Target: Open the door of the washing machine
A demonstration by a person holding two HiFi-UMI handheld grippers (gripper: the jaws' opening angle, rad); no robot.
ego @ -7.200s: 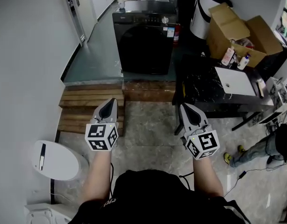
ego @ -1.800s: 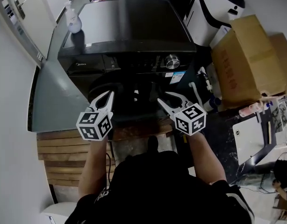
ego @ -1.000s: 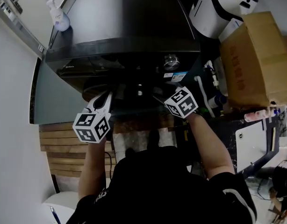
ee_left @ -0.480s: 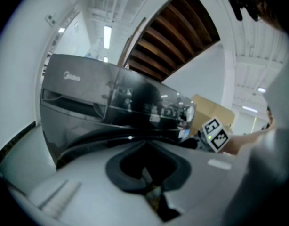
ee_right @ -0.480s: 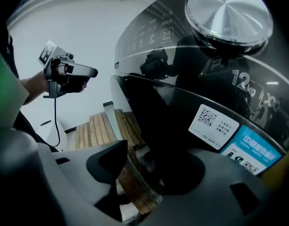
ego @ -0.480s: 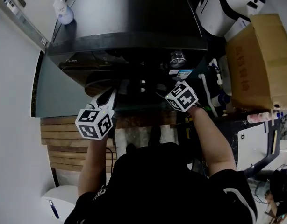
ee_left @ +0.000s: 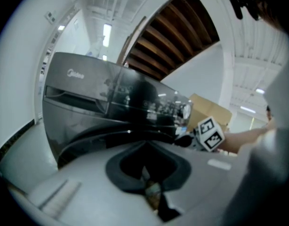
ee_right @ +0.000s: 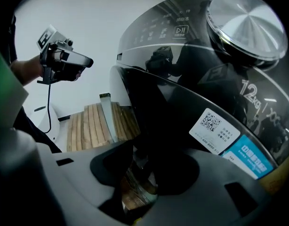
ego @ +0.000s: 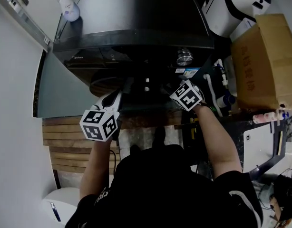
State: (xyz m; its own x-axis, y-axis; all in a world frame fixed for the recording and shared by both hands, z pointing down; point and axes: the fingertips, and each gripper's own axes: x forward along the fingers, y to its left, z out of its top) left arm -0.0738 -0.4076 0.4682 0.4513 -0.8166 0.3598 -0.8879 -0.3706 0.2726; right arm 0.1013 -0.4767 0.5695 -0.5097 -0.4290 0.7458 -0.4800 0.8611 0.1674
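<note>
Black door [ee_right: 182, 126] seemingly between right fingers [ee_right: 215, 192]

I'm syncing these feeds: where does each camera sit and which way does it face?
Head view: on the person's head, looking steeply down at the washing machine; shows forearms, left gripper, right gripper.
Left gripper view: on the left gripper, along its shut jaws toward the machine's front.
Right gripper view: on the right gripper, along jaws that have just been closing, door edge between them.
Shared: each gripper view shows the other gripper.
</note>
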